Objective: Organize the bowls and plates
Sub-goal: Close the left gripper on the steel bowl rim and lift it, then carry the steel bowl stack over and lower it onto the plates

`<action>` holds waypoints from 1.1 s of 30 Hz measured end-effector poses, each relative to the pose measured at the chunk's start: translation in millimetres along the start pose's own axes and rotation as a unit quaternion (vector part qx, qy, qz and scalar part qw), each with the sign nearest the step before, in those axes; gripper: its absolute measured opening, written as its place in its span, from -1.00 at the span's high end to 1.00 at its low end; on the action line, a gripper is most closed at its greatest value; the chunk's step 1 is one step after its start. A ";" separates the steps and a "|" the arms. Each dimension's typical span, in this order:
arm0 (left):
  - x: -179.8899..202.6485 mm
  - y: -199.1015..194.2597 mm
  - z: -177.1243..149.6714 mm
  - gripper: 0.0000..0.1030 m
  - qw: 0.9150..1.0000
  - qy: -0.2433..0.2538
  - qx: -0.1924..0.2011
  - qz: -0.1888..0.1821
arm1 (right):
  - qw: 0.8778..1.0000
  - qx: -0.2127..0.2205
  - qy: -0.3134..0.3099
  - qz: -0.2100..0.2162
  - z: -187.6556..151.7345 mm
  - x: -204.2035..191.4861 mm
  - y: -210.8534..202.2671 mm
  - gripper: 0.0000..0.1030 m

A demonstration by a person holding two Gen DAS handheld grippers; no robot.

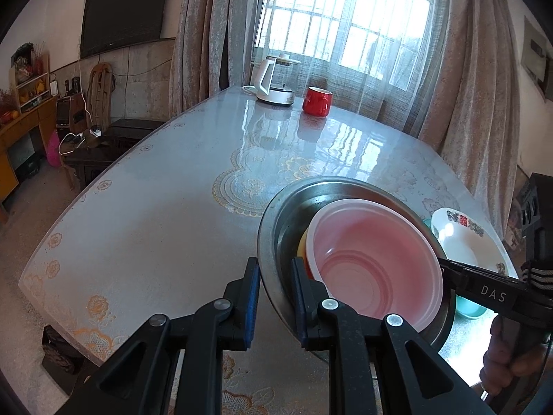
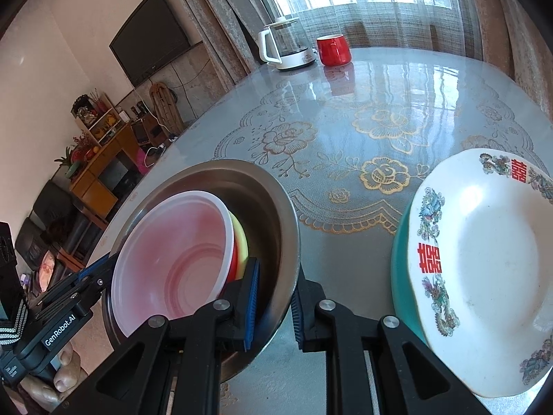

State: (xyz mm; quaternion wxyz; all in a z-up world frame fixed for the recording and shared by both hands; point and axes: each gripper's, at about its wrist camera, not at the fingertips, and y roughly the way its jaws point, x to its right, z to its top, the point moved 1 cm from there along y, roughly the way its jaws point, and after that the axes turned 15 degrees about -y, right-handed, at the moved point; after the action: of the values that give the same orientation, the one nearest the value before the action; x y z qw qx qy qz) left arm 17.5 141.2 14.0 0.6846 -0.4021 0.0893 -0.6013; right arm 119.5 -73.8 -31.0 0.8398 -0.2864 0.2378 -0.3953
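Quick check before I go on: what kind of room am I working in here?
Most likely a home living or dining room. A large table with a glossy floral cover carries a kettle and a red mug, a flat TV hangs on the wall, and heavy curtains frame a barred window.

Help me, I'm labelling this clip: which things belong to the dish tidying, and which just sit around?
Part of the job:
- metal basin, gripped on both rims
- pink plastic bowl inside it
- yellow bowl beneath
- patterned white plate
- teal dish under it

Just lying about:
- red mug
- glass kettle
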 end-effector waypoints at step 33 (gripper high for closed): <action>193.7 62.9 -15.6 0.64 0.982 0.111 -0.094 -0.117 | 0.975 0.088 0.129 -0.160 -45.5 137.1 -128.5 0.65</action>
State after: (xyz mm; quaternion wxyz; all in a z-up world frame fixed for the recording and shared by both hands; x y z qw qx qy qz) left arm 105.9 -42.1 32.3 0.5546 -0.4034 0.1731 -0.7069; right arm 102.0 -264.1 -1.6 0.7501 -0.1919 0.2595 -0.5772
